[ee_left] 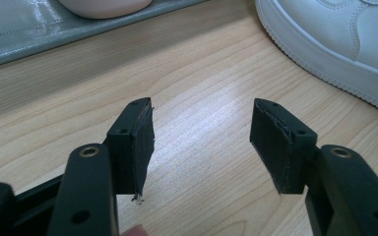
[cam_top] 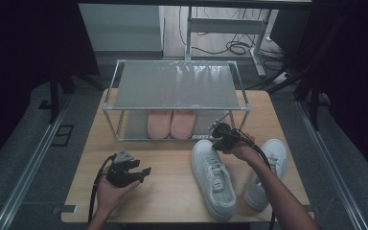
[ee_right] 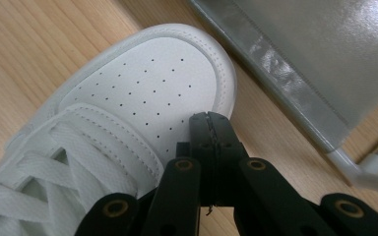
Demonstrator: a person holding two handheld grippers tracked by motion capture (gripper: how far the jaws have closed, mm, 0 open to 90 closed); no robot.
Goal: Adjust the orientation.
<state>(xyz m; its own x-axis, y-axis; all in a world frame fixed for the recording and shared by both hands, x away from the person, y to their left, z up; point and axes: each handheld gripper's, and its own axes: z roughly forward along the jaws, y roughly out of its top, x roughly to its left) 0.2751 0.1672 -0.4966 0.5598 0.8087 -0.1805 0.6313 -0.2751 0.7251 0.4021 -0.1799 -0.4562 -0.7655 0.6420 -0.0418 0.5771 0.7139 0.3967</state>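
Note:
Two white sneakers lie on the wooden table [cam_top: 172, 182]: one [cam_top: 213, 177] near the middle right, the other [cam_top: 267, 172] farther right. My right gripper [cam_top: 216, 132] hovers at the toe of the nearer sneaker [ee_right: 142, 93], its jaws [ee_right: 210, 120] pressed together with nothing between them. At the front left, my left gripper [cam_top: 143, 172] is held low over bare wood. Its jaws [ee_left: 202, 137] stand wide apart and empty, pointing toward the sneaker [ee_left: 344, 34].
A metal shoe rack [cam_top: 177, 86] stands at the back of the table, with a pair of pink slippers [cam_top: 170, 123] on its lower shelf [ee_left: 19, 34]. The rack's frame [ee_right: 295, 98] runs close beside the right gripper. Cables lie on the floor behind.

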